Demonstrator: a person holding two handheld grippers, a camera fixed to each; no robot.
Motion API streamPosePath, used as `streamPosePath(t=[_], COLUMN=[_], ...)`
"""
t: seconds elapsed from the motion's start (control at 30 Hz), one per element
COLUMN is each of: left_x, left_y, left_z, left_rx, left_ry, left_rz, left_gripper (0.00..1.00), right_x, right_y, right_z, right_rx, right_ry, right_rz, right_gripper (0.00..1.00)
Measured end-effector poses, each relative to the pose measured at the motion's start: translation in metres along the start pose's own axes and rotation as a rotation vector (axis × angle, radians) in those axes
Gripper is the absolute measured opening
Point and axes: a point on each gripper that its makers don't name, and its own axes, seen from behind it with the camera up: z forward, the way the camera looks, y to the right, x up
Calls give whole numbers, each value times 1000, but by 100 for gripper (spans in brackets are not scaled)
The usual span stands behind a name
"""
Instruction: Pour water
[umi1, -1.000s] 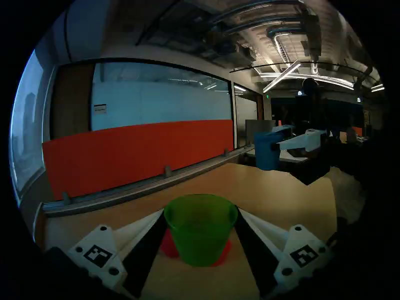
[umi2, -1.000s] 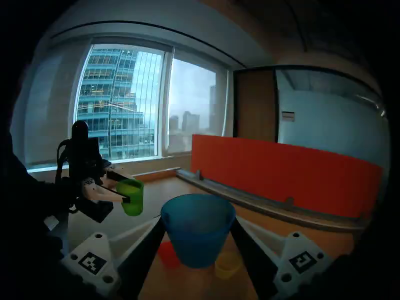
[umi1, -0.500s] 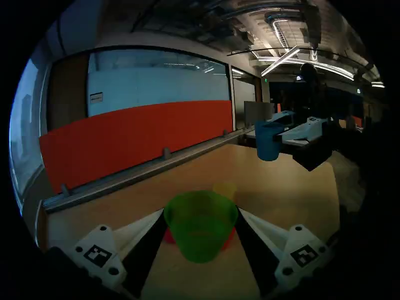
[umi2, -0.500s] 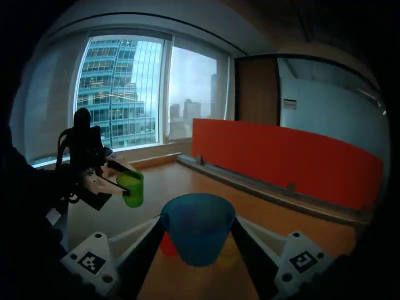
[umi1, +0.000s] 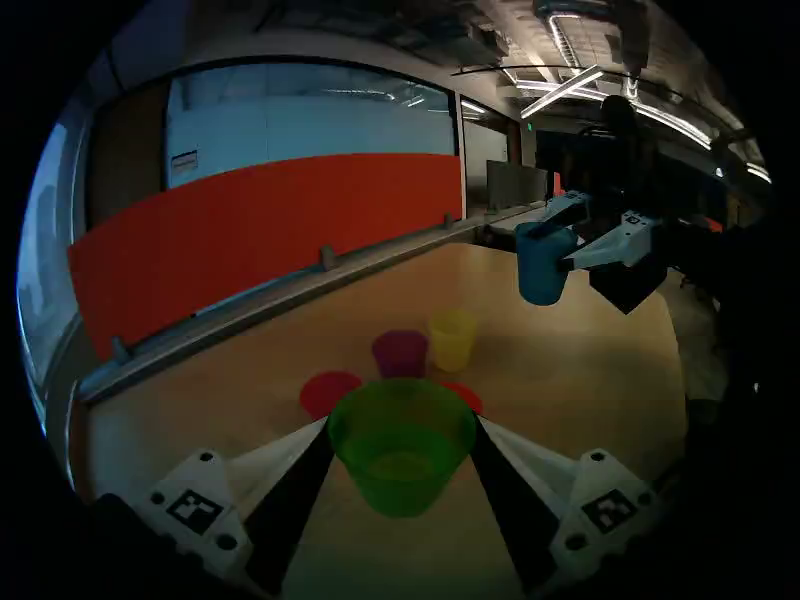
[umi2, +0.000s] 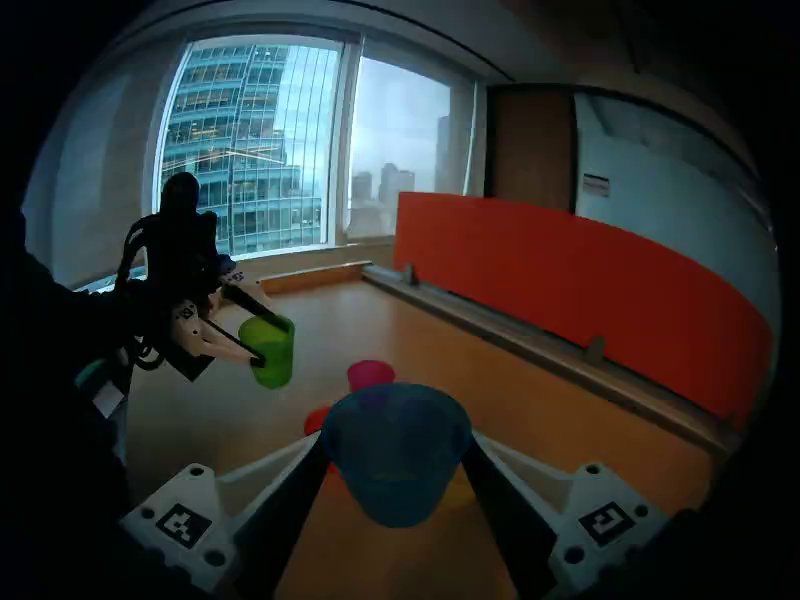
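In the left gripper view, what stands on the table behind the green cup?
Behind the green cup stand a pink cup and a yellow cup, with a red cup at the left. A second red thing is mostly covered by the green cup's rim.

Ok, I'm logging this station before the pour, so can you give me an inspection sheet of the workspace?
Surface: wooden table, no spill seen.
Job's things: green cup and blue cup, both held above the table.
Clutter: yellow cup, magenta cup and red cup standing on it.
Grippers: left gripper shut on the green cup; right gripper shut on the blue cup.
Cables: dark loop beside the left gripper's body, possibly a cable.
Surroundings: orange partition, window onto high-rises, ceiling lights.
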Motion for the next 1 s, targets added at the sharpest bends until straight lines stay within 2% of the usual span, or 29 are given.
streamPosePath(t=[0.1, 0.6, 1.0], left_x=[-8, -52, -77], left_y=[-1, -5, -5], left_z=[3, 20, 31], left_rx=[-4, -28, -47], left_ry=[-18, -117, -158], left_rz=[-6, -33, -38], left_gripper=[89, 90, 90], right_x=[-9, -62, -81], right_y=[-1, -6, -6], right_z=[5, 27, 36], right_rx=[14, 41, 41], right_ry=[-18, -132, -167], right_rz=[16, 20, 18], right_gripper=[92, 92, 92])
